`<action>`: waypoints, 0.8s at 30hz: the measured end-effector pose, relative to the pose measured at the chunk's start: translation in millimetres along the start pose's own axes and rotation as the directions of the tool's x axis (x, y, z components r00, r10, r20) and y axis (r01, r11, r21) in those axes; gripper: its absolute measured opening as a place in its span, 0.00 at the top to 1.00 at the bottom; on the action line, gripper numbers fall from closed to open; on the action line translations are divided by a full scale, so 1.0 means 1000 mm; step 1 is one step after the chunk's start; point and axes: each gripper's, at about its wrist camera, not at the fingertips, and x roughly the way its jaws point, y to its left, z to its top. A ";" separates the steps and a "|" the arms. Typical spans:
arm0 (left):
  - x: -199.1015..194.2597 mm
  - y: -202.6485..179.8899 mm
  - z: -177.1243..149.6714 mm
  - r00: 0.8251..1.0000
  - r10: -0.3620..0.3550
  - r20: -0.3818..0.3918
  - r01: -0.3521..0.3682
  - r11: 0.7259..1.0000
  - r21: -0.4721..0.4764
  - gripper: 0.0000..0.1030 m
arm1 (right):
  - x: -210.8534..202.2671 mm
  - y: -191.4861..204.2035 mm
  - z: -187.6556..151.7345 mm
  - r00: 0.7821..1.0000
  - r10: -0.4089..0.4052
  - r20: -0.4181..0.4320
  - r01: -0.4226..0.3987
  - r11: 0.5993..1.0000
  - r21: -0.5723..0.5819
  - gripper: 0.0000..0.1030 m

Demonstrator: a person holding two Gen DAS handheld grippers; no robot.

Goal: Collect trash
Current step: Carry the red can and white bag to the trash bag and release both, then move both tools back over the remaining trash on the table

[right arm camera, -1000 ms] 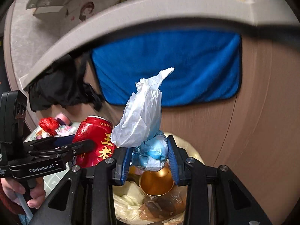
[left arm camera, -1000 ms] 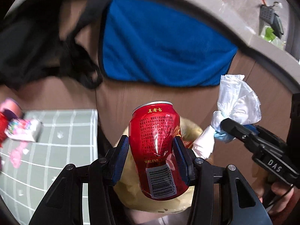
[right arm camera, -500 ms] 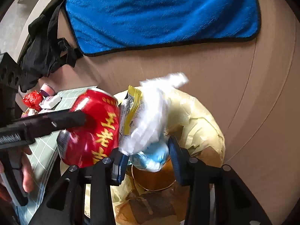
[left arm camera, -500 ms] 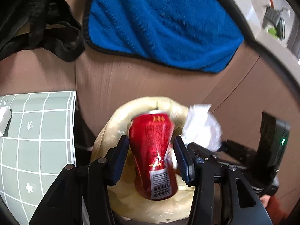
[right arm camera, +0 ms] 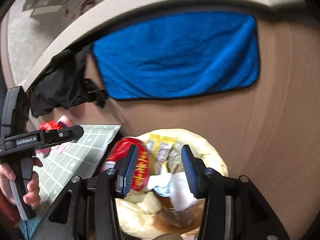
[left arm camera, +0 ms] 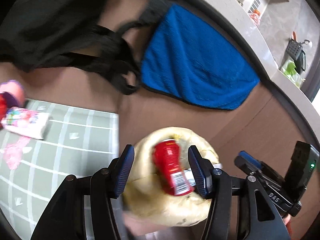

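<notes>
Bin bag (left arm camera: 144, 200): 1 red can (left arm camera: 172, 172) dropping in, 1 tissue wad (right arm camera: 180, 186) inside. Left gripper (left arm camera: 160, 170), right gripper (right arm camera: 160, 168) above bag: both jaws opening, gripping nothing.

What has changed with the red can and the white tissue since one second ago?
Both were let go. The left hand-held gripper, jaws opening, has released the red can, which drops tilted into the yellow-lined bin. The right hand-held gripper, also opening, has released the white tissue, now lying in the bin. The blue towel and green mat stayed put.
</notes>
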 end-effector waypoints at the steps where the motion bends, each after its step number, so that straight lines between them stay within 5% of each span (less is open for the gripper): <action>1: -0.011 0.005 -0.001 1.000 0.026 0.013 -0.026 1.000 0.004 0.45 | -0.002 0.009 0.000 1.000 0.006 -0.001 -0.006 1.000 -0.022 0.59; 9: -0.094 0.056 -0.016 0.971 0.218 0.098 -0.216 0.976 -0.031 0.45 | -0.002 0.083 0.005 0.997 0.075 0.001 -0.075 0.990 -0.121 0.59; 16: -0.186 0.123 -0.027 0.905 0.383 0.186 -0.370 0.924 -0.101 0.45 | -0.003 0.171 0.019 0.984 0.176 0.014 -0.170 0.965 -0.202 0.59; 24: -0.246 0.202 -0.044 0.842 0.497 0.208 -0.448 0.860 -0.243 0.45 | 0.015 0.253 0.021 0.964 0.264 -0.028 -0.261 0.922 -0.288 0.59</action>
